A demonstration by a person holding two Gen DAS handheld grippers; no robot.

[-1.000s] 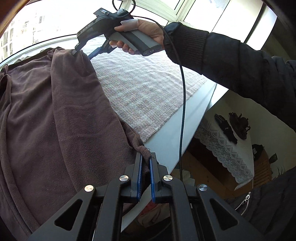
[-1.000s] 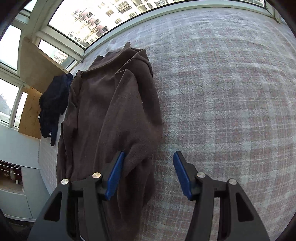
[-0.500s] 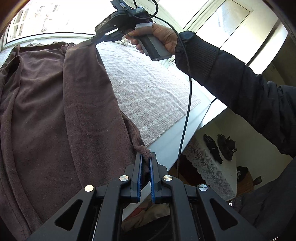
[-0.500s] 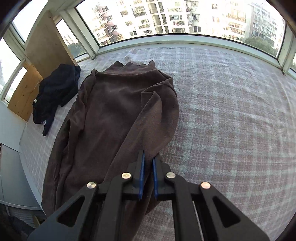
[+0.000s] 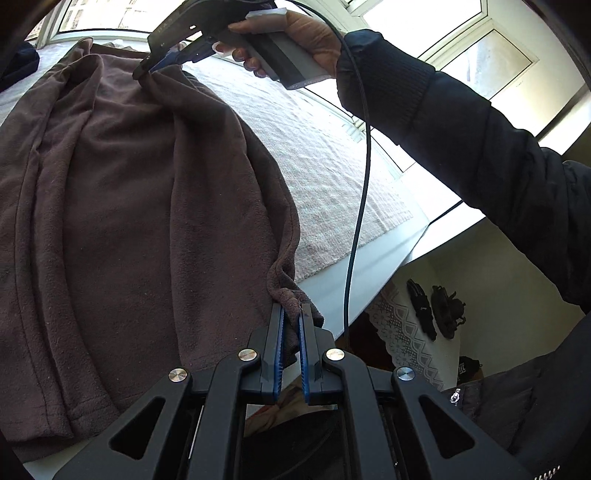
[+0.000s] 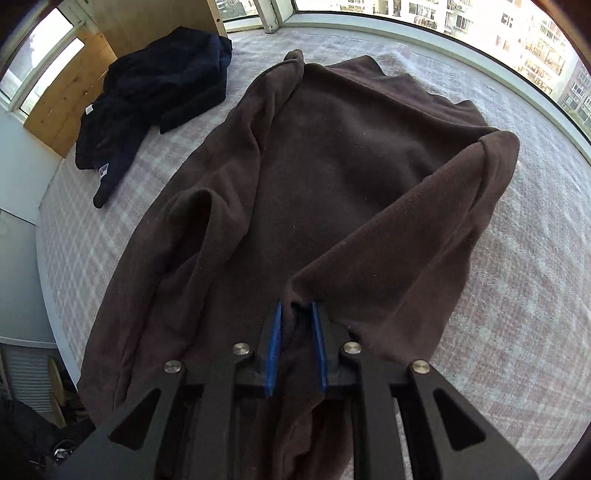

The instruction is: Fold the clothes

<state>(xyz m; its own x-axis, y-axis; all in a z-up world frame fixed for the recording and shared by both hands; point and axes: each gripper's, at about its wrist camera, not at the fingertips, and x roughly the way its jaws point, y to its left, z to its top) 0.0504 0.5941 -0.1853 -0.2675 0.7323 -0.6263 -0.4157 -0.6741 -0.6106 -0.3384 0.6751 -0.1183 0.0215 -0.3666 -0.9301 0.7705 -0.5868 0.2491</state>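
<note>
Lying flat: one brown garment (image 6: 332, 177), one navy garment (image 6: 162, 88).

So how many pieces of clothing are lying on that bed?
2. A brown fleece top lies spread across the middle of the bed, its edges pinched by both tools. A dark blue garment sits crumpled at the far left corner. Others may be out of view.

Big windows (image 6: 480, 22) let bright sun in, with tall buildings (image 6: 535, 48) outside. A checked cloth (image 6: 517, 295) covers the bed. A lace-covered table (image 5: 402, 332) stands by the pale wall (image 5: 498, 295).
</note>
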